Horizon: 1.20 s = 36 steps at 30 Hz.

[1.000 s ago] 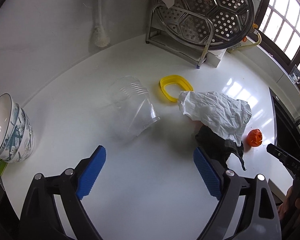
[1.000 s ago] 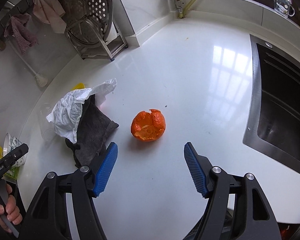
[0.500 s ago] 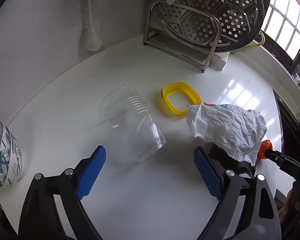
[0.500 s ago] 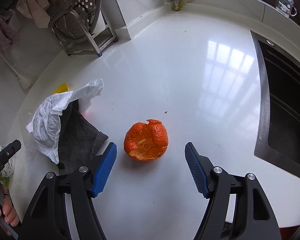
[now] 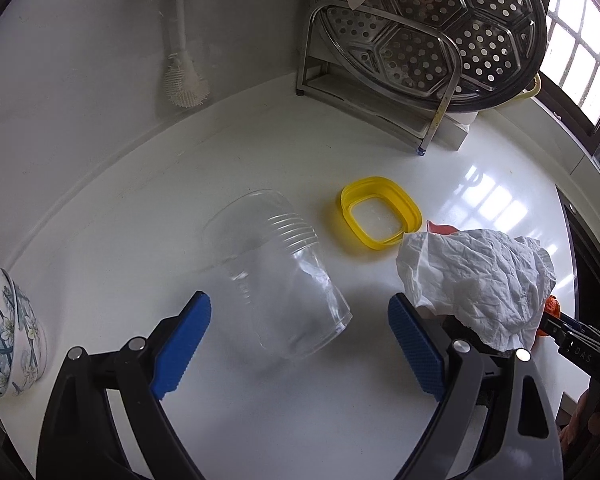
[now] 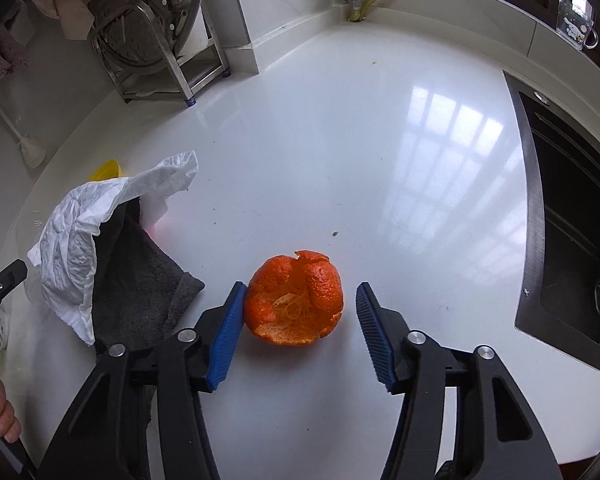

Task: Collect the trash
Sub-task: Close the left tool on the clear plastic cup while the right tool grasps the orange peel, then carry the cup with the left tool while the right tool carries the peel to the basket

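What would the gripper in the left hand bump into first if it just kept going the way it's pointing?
Most likely the clear plastic cup lying on its side on the white counter. It sits straight ahead of the left gripper, between its wide-open blue pads, though depth is hard to judge through this lens.

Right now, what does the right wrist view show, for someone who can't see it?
An orange peel sits on a white counter between the right tool's closing blue fingers; the left one looks to touch it, the right is apart. A white tissue drapes a dark cloth at left; a black sink is at right.
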Each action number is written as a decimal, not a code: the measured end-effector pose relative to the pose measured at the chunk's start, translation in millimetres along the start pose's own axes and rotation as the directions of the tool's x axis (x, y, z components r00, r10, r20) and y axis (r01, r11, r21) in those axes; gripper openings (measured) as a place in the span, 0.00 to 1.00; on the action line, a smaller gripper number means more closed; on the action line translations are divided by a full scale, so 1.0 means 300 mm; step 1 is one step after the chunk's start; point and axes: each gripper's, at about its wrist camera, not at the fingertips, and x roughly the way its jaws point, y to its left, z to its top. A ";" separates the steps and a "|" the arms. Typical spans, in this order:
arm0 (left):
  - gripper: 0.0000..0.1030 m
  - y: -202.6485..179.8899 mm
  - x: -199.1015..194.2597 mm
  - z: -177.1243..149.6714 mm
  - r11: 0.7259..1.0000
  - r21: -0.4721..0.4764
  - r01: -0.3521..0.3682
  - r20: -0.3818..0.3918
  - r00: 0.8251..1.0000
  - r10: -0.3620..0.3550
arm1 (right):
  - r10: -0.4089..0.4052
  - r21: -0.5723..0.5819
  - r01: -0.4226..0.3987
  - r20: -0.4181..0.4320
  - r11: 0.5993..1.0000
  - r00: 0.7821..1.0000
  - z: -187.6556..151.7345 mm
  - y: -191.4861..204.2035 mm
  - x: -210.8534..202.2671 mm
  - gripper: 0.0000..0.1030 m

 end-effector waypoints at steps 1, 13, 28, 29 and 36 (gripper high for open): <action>0.86 -0.001 0.005 0.001 1.000 -0.001 -0.004 0.001 1.000 0.004 | -0.006 -0.010 0.006 0.005 1.000 1.000 0.000 0.007 -0.002 0.43; 0.83 0.014 0.089 0.037 1.000 -0.028 -0.013 -0.029 1.000 0.012 | -0.006 -0.022 0.007 0.014 1.000 1.000 -0.007 0.016 -0.022 0.33; 0.58 0.015 0.056 -0.011 0.999 0.018 -0.044 -0.047 0.998 0.045 | 0.019 -0.016 -0.019 0.021 1.000 1.000 -0.029 0.020 -0.081 0.33; 0.58 0.013 0.042 -0.018 0.999 0.025 -0.047 -0.043 0.998 0.048 | 0.022 -0.016 -0.021 0.021 1.000 1.000 -0.034 0.021 -0.087 0.33; 0.57 -0.005 -0.075 -0.068 0.998 0.047 -0.041 -0.013 0.999 0.042 | 0.035 -0.024 -0.035 0.018 0.999 0.999 -0.077 0.025 -0.140 0.32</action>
